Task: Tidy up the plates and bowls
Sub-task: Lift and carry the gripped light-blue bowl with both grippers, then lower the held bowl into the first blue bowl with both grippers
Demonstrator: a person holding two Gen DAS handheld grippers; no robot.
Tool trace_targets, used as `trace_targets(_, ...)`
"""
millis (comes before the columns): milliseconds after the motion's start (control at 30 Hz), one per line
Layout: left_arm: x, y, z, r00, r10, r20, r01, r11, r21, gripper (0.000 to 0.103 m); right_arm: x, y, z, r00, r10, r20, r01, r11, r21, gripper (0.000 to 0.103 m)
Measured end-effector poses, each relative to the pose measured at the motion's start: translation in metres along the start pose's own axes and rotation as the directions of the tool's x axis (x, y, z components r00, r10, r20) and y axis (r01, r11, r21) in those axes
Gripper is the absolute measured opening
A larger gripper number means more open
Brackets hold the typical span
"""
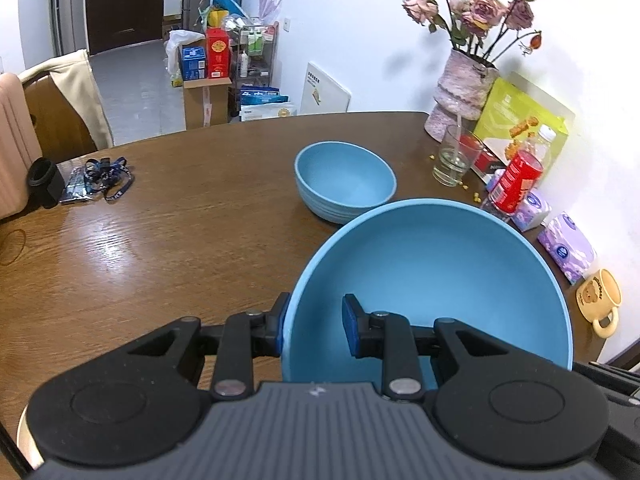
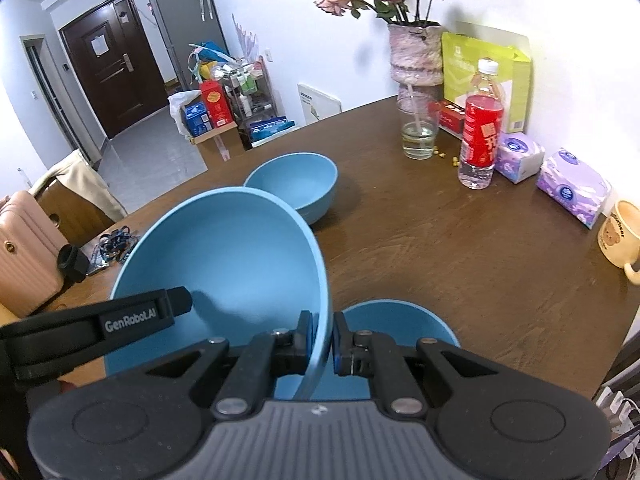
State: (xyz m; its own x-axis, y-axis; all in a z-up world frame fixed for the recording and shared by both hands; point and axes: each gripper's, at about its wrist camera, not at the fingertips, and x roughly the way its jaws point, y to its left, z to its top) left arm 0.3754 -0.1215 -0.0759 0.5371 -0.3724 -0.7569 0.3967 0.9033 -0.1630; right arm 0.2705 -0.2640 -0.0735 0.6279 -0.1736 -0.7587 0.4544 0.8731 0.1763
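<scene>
A large blue bowl (image 1: 432,280) is held up over the brown table (image 1: 180,220). My left gripper (image 1: 314,330) straddles its near-left rim with a wide gap between the pads, one outside and one inside. My right gripper (image 2: 322,340) is shut on the same bowl's (image 2: 224,256) right rim. The left gripper's finger (image 2: 120,320) shows over the bowl's left side. A second blue bowl (image 1: 344,180) stands further back on the table (image 2: 460,248), also in the right wrist view (image 2: 296,188). A third blue bowl (image 2: 384,328) sits below my right gripper.
At the table's right side stand a vase of dried roses (image 2: 416,56), a glass of water (image 2: 418,132), a red-label bottle (image 2: 480,128), tissue packs (image 2: 572,184) and a bear mug (image 2: 620,236). Lanyards (image 1: 104,176) lie at the left. A chair with a jacket (image 1: 64,100) stands behind.
</scene>
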Motion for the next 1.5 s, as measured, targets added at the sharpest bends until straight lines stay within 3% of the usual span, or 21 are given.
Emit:
trace_targets(867, 0.04, -0.061, -0.034, 0.997, -0.042, -0.07, 0.045, 0.998, 0.039, 0.028, 0.015, -0.067, -0.017, 0.996, -0.074, -0.043, 0.076, 0.997, 0.028, 0.009)
trace_targets(1500, 0.087, -0.084, -0.052, 0.993, 0.02, -0.118, -0.01, 0.996, 0.083, 0.028, 0.061, -0.094, -0.028, 0.99, -0.09, -0.105, 0.087, 0.996, -0.029, 0.009)
